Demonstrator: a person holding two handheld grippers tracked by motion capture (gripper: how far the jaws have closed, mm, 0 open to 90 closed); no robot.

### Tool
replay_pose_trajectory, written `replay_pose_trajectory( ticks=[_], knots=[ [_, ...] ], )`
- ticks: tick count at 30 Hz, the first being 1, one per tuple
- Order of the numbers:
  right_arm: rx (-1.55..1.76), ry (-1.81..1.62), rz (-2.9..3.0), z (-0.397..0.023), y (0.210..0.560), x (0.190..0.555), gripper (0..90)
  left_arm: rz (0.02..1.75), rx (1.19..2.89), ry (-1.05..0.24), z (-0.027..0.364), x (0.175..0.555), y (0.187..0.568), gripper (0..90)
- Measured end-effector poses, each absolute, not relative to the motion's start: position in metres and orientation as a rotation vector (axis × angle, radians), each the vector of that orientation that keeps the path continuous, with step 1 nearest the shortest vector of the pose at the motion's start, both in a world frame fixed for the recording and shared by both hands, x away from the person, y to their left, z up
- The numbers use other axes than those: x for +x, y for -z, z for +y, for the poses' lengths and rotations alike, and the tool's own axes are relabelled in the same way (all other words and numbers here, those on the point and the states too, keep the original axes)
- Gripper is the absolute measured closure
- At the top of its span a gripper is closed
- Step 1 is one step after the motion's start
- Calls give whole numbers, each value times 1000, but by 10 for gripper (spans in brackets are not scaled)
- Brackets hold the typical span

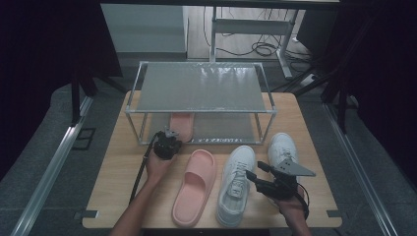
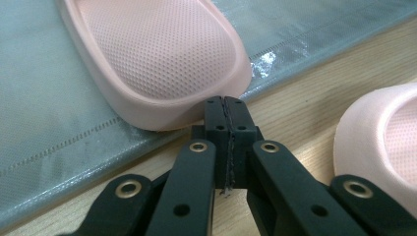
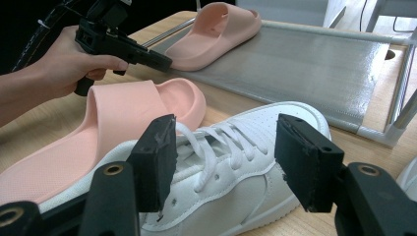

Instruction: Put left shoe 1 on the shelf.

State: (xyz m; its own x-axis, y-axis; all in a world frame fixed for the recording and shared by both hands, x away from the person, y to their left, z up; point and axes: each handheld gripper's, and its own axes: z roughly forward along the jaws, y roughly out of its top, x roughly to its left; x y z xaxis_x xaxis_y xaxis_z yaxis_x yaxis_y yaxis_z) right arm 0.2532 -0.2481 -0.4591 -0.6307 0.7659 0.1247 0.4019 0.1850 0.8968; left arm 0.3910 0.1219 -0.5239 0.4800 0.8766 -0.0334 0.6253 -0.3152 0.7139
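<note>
On the near part of the wooden worktop (image 1: pixel 113 196) lie 3 loose shoes: 1 pink slipper (image 1: pixel 195 187) and 2 white sneakers, the left sneaker (image 1: pixel 236 184) just beside the slipper and the right sneaker (image 1: pixel 281 147) a little farther back. The right gripper (image 1: pixel 252 175) hangs low over the left sneaker, its fingers (image 3: pixel 155 160) spread wide with the white laces between them and nothing pressed. Beyond, the left gripper (image 1: pixel 170 132) points at the rack (image 1: pixel 200 88), its fingers (image 2: pixel 216 118) closed flat together with nothing between them, tips right at the heel of a second pink slipper (image 2: pixel 157 54), making 2 pink slippers in all. That slipper lies on the rack's lower shelf (image 3: pixel 314 64), toe pointing away, heel at the front edge; it is smooth, thick-soled, soft pink, with a finely dotted footbed. The rack has 2 grey shelves on a metal tube frame.
</note>
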Motion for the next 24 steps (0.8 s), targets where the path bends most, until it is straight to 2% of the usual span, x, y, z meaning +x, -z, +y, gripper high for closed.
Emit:
replay_pose_trajectory(
  ticks=[11,24],
  knots=[
    [1099,-1428,2114,-248,459,253,420,1234,2051,-473,122,389,524,900],
    [1098,-1431,2112,-248,458,252,420,1173,2002,-390,141,344,517,899]
  ],
)
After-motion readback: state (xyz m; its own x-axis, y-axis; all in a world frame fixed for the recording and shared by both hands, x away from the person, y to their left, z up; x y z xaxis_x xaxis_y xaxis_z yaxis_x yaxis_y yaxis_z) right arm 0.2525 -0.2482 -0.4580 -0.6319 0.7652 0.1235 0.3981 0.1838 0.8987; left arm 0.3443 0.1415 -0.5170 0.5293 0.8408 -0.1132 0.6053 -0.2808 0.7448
